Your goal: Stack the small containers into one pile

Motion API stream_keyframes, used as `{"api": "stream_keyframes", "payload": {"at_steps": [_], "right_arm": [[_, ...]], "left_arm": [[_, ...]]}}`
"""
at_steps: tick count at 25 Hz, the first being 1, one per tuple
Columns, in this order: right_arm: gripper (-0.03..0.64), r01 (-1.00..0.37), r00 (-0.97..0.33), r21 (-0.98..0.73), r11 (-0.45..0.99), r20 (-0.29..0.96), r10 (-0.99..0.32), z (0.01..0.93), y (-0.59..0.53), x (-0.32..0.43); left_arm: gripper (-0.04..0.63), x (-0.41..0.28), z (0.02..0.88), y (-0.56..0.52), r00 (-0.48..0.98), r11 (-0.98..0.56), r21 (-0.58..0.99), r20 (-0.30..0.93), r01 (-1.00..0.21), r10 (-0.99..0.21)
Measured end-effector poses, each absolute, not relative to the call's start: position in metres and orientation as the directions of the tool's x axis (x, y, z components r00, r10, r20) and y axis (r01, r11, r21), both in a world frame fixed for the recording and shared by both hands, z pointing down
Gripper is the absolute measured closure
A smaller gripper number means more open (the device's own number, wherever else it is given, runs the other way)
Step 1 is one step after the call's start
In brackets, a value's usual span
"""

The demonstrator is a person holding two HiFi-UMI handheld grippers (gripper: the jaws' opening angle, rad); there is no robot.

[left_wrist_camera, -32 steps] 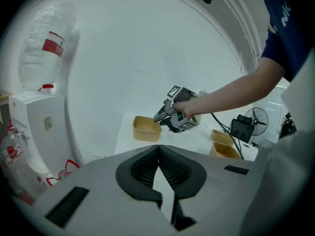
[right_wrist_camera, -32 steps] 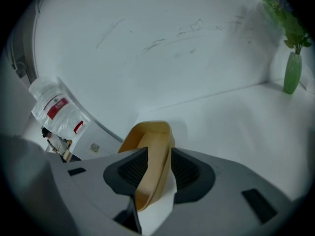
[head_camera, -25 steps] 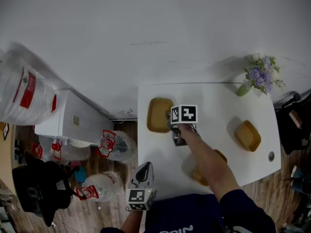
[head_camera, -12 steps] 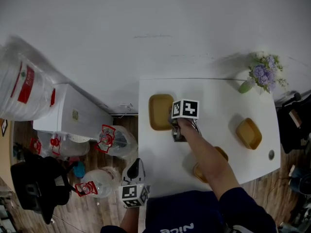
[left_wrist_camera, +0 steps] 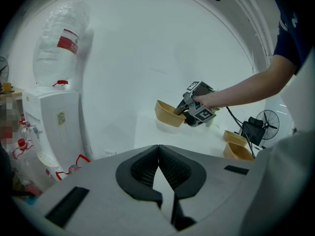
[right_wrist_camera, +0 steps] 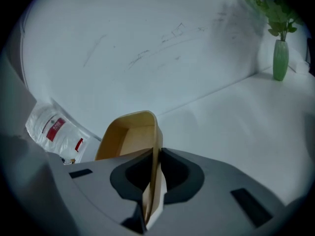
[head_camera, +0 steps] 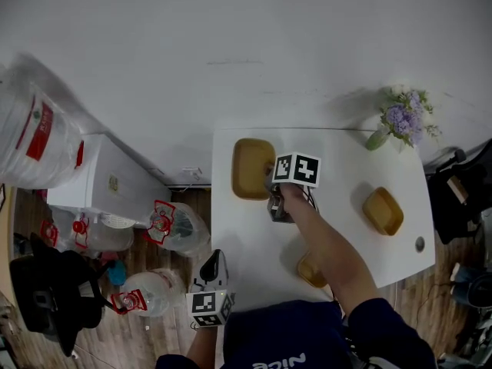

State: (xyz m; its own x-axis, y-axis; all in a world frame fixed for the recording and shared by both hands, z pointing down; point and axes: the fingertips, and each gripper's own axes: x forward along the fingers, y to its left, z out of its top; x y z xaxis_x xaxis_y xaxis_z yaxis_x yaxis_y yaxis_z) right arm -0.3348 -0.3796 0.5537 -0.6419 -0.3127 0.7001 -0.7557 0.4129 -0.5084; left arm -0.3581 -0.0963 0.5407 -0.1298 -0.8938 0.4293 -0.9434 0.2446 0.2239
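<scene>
Three tan small containers are on the white table (head_camera: 338, 167). The left container (head_camera: 252, 167) (right_wrist_camera: 129, 136) has its right wall between my right gripper's (head_camera: 271, 186) (right_wrist_camera: 153, 154) pads, whose jaws are closing and pressing on that wall. In the left gripper view this container (left_wrist_camera: 169, 114) looks tilted, with the right gripper (left_wrist_camera: 183, 107) at its rim. A second container (head_camera: 383, 210) lies at the right. A third container (head_camera: 310, 270) sits near the front edge, partly hidden by my right arm. My left gripper (head_camera: 213, 270) (left_wrist_camera: 158, 181) hangs off the table's front left, shut with nothing in it.
A green vase of purple flowers (head_camera: 400, 121) (right_wrist_camera: 280, 58) stands at the table's back right corner. A small round thing (head_camera: 420, 244) lies near the right edge. Left of the table are a white cabinet (head_camera: 100, 187), a big water bottle (head_camera: 38, 137) and several bottles on the floor (head_camera: 173, 225).
The right gripper has stayed at the left container's right rim. The left gripper has shifted slightly left below the table's front edge.
</scene>
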Motion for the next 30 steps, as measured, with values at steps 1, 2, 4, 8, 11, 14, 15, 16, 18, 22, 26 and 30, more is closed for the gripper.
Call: {"api": "stream_keyframes", "payload": {"at_steps": [1,2,4,8,11,14,15,16,18,22,26,30], "right_arm": [[0.558,-0.757,-0.643,-0.513,0.405,0.695,-0.321,0.549,-0.38,-0.331],[0.558,-0.758,-0.643,-0.511,0.406,0.69,-0.332,0.543,-0.379,-0.328],[0.558,-0.754,-0.647,-0.497,0.429,0.676,-0.353,0.531,-0.377,-0.321],[0.558,-0.734,-0.672,-0.507,0.451,0.637,-0.378,0.506,-0.37,-0.308],[0.558,-0.728,-0.683,-0.525,0.441,0.612,-0.399,0.491,-0.366,-0.293],[0.558,-0.736,-0.675,-0.509,0.445,0.595,-0.436,0.478,-0.363,-0.276],[0.558,-0.741,-0.671,-0.504,0.444,0.591,-0.449,0.474,-0.363,-0.271],[0.558,-0.745,-0.667,-0.504,0.438,0.587,-0.459,0.471,-0.361,-0.265],[0.558,-0.75,-0.662,-0.509,0.423,0.58,-0.475,0.465,-0.358,-0.255],[0.558,-0.76,-0.649,-0.517,0.393,0.577,-0.495,0.455,-0.346,-0.232],[0.558,-0.768,-0.636,-0.531,0.358,0.566,-0.525,0.447,-0.335,-0.203],[0.558,-0.771,-0.618,-0.564,0.295,0.551,-0.561,0.444,-0.322,-0.169]], "left_arm": [[0.575,-0.356,0.538,-0.096,-0.125,0.238,0.225,0.422,-0.945,-0.898],[0.575,-0.354,0.536,-0.096,-0.123,0.234,0.227,0.415,-0.945,-0.901],[0.575,-0.354,0.531,-0.094,-0.133,0.24,0.23,0.402,-0.943,-0.906],[0.575,-0.361,0.529,-0.087,-0.168,0.263,0.209,0.387,-0.942,-0.907],[0.575,-0.359,0.524,-0.083,-0.166,0.251,0.183,0.381,-0.951,-0.909],[0.575,-0.353,0.52,-0.08,-0.155,0.235,0.177,0.376,-0.956,-0.913],[0.575,-0.35,0.519,-0.08,-0.149,0.229,0.178,0.375,-0.957,-0.915],[0.575,-0.347,0.517,-0.08,-0.14,0.219,0.181,0.371,-0.959,-0.918],[0.575,-0.338,0.515,-0.083,-0.116,0.193,0.185,0.359,-0.964,-0.926],[0.575,-0.315,0.508,-0.087,-0.057,0.131,0.199,0.34,-0.971,-0.939],[0.575,-0.288,0.501,-0.095,0.021,0.043,0.193,0.315,-0.98,-0.949],[0.575,-0.27,0.496,-0.099,0.067,-0.007,0.196,0.3,-0.981,-0.952]]}}
